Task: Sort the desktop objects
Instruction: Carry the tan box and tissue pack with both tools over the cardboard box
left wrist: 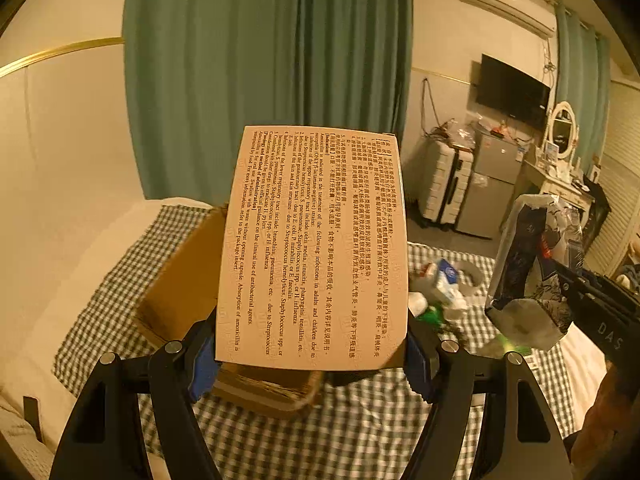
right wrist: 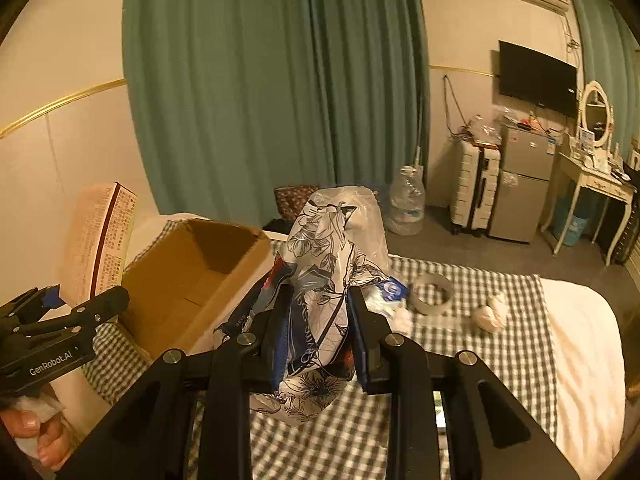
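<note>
The medicine box (left wrist: 312, 248) is judged light and stiff, a thin carton with smooth printed faces that could slip or dent if squeezed hard; it is best taken across its two narrow edges near the lower end, as is done here. It is clamped between the fingers of the left gripper (left wrist: 312, 354), which stand wide apart on its width, and it is held upright in front of that gripper, above the open cardboard box (left wrist: 180, 292) lying just behind and below. The printed pouch (right wrist: 320, 300) is judged soft, crinkly and light, its foil-like skin slippery and easily crushed; a hold across its gathered middle is judged safest. It is pinched between the fingers of the right gripper (right wrist: 318, 338), which are drawn fairly close together and press into its sides, and it rises ahead of that gripper. The cardboard box is seen to the left of the right gripper on the checked cloth (right wrist: 500, 300).
</note>
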### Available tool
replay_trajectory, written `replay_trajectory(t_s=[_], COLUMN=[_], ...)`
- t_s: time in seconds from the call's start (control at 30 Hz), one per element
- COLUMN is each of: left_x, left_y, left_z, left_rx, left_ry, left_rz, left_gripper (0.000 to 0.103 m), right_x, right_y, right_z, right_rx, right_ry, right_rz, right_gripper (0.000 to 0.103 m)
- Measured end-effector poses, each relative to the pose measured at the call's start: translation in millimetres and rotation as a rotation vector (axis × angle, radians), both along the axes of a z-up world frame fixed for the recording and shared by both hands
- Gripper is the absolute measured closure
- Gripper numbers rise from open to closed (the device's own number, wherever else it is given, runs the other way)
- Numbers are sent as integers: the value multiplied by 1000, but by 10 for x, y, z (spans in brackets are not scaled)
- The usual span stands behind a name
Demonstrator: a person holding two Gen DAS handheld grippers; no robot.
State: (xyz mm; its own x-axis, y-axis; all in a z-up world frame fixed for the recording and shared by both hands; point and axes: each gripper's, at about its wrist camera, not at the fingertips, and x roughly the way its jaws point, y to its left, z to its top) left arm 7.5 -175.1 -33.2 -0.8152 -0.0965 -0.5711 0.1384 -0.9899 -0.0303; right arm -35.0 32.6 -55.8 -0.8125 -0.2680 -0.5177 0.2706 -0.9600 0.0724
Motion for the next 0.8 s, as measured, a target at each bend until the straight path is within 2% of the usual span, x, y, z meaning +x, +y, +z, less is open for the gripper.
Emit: replay_trajectory(t_s=[0.27, 0.67, 0.8], left_x=[-53, -237, -372], left_y=[-400, -790, -873], left_z=[-61, -232, -331], left_rx=[-35, -62, -40], left_ry=[-5, -50, -74], left_rz=[75, 144, 138], left_gripper=[27, 27, 27], right_x=[-129, -361, -475], right_y=[-553, -1348, -1531], right_z=[23, -159, -229], right_rx=[2, 19, 29], right_ry=[14, -7, -15], right_rz=[79, 205, 232], right_gripper=[76, 76, 75])
